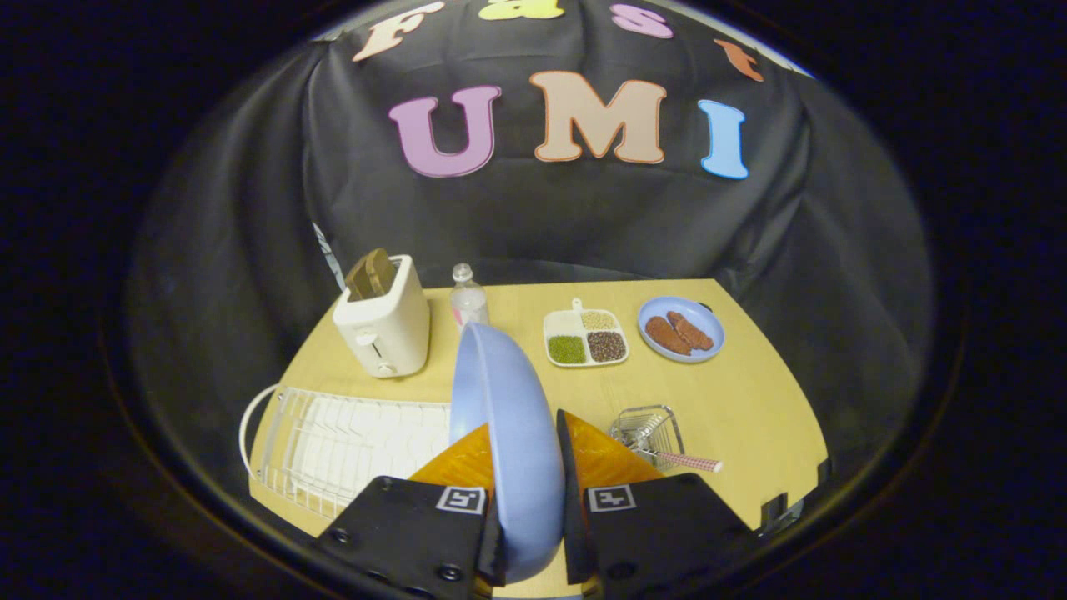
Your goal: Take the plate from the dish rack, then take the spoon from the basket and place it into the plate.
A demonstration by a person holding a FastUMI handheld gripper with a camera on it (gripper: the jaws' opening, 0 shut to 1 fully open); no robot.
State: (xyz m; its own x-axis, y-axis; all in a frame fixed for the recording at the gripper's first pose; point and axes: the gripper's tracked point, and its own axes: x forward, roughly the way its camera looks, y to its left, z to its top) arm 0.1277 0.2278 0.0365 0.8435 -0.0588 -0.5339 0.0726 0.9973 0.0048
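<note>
The gripper (527, 467) has the blue plate (504, 433) pinched on edge between its two fingers, one pressing each face, so the plate stands upright and rises ahead of the fingers, lifted clear of the table (750, 392). Just off to one side lies the white wire dish rack (350, 446), its slots bare — the plate looks to be out of it, so I'd judge the first step of the job as good as finished, with only the setting-down left.

On the other side of the fingers, close by, sits a small wire basket (646, 429) with the spoon (679, 458) in it, its patterned handle poking out over the rim toward the table's edge. Farther off stand a toaster (385, 321) holding bread, a clear bottle (468, 300), a divided tray of beans and grains (585, 337) and a second blue plate with sausages (681, 329).

What comes next, I think, calls for tipping the held plate flat onto a bare patch of table — near the basket would make sense — then letting go and coming round for that handle. It is thin and lies low, so the fingers will need to close squarely across it.
</note>
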